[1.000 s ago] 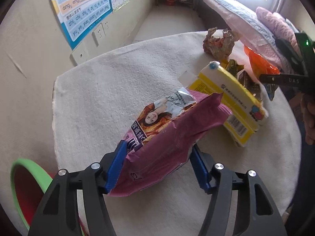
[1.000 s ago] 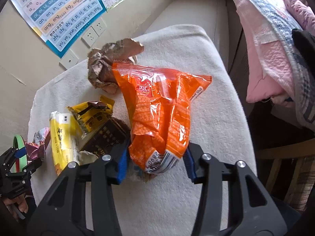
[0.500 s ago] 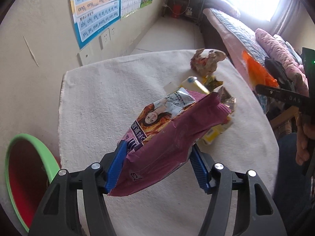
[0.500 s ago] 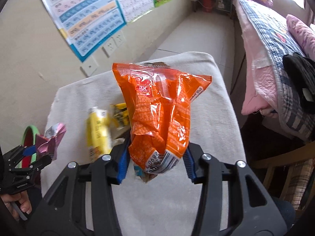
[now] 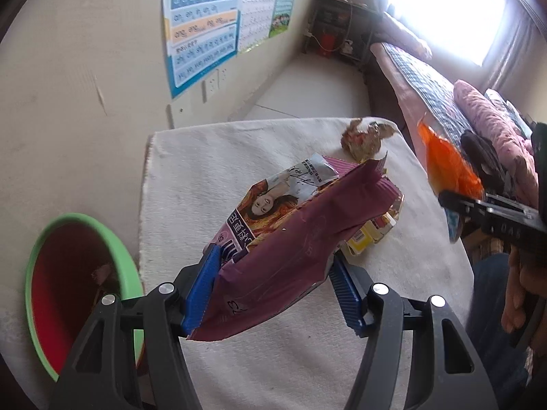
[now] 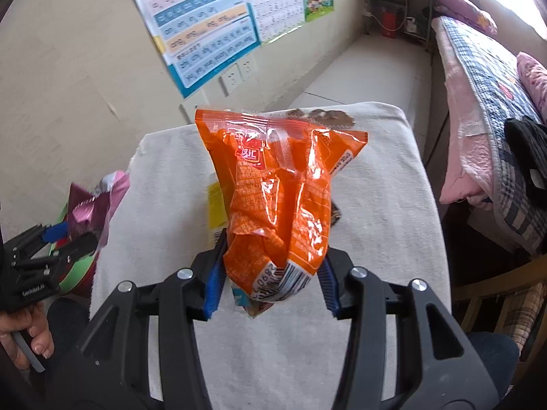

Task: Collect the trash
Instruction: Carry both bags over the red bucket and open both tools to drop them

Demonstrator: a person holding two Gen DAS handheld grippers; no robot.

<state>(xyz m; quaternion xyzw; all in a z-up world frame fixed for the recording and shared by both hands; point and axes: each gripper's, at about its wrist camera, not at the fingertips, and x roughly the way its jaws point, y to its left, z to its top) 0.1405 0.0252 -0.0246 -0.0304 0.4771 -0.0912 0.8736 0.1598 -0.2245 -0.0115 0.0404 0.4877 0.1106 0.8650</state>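
My left gripper [image 5: 273,283] is shut on a purple snack bag [image 5: 294,239] with a printed portrait, held in the air above the white-covered table [image 5: 212,171]. My right gripper [image 6: 270,273] is shut on an orange snack bag [image 6: 280,198], also lifted off the table. In the left wrist view the orange bag [image 5: 444,164] shows at the right edge. In the right wrist view the purple bag [image 6: 95,205] and left gripper [image 6: 58,239] appear at the left. A crumpled brown wrapper [image 5: 365,136] and a yellow carton [image 5: 369,235] lie on the table.
A green-rimmed red bin [image 5: 68,273] stands on the floor left of the table. A bed with pink bedding [image 6: 485,119] runs along the right. Posters [image 5: 201,34] hang on the wall behind. A person's hands [image 6: 27,335] hold the grippers.
Both grippers have risen and pulled back from the table with their bags. The table items look smaller and farther. The green bin has come further into the left wrist view.
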